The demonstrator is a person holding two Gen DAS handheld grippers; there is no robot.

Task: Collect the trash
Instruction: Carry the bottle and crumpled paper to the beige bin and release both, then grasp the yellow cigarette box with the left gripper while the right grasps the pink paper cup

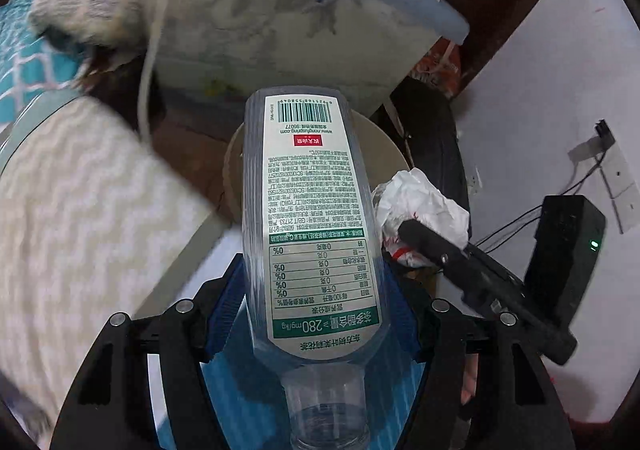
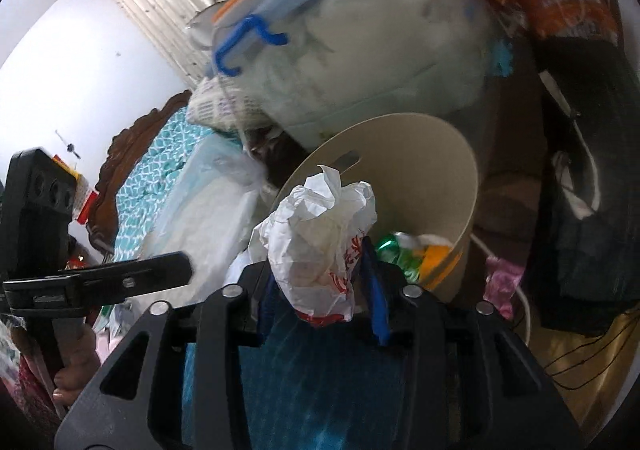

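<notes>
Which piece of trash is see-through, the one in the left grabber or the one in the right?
The empty plastic bottle in the left gripper is see-through, with a white label. The right gripper has a crumpled white plastic bag.

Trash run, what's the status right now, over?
Left gripper clamps an empty bottle. Right gripper carries a crumpled plastic bag. Both near the beige bin. Nothing blocking.

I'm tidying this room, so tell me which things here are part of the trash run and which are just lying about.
Part of the job:
- plastic bottle in the left jaws
- crumpled plastic bag between the right jaws
- beige trash bin

Just lying about:
- lidded storage box
- teal patterned bedding
- orange snack bag
</notes>
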